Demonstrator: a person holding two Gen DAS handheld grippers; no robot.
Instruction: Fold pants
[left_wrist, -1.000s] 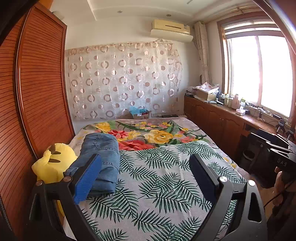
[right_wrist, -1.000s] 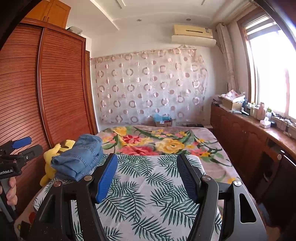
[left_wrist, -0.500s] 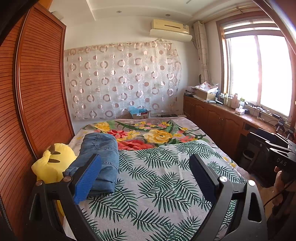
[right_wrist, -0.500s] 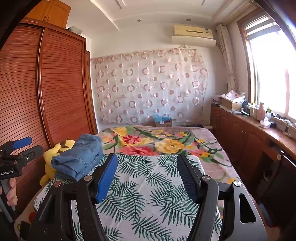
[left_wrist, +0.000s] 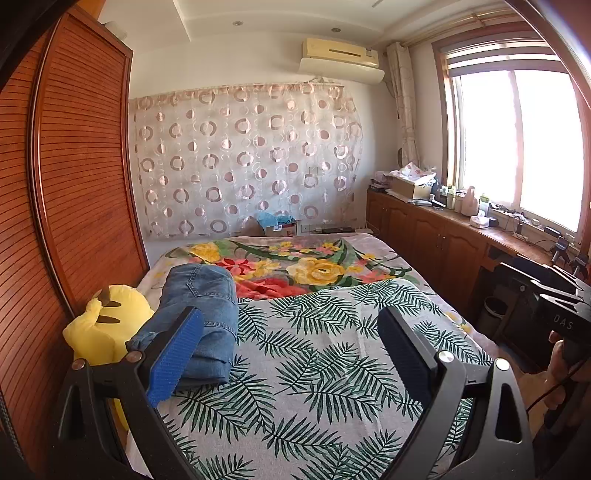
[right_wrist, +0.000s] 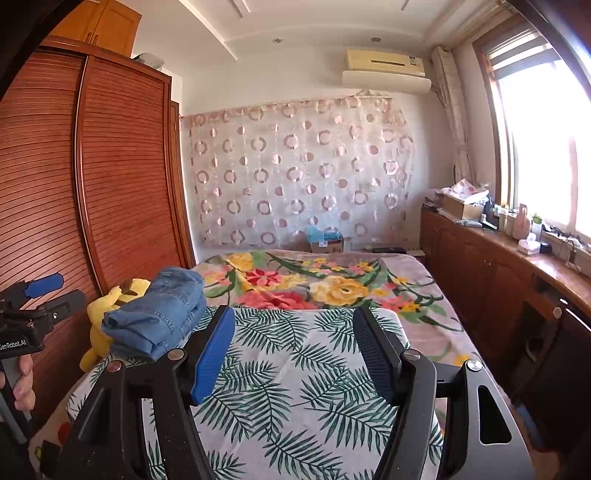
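Folded pants on bed, both claws empty

Pants (left_wrist: 201, 314) lie folded at the bed's (left_wrist: 314, 369) left edge, touching a yellow plush toy (left_wrist: 107, 328). Left claw (left_wrist: 291, 354) and right claw (right_wrist: 295, 350): jaws apart, nothing between.

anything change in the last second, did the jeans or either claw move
Nothing visibly changed. The folded jeans lie as before at the bed's edge beside the yellow plush toy, and both the left claw and the right claw hang open over the leaf-print cover, holding nothing.
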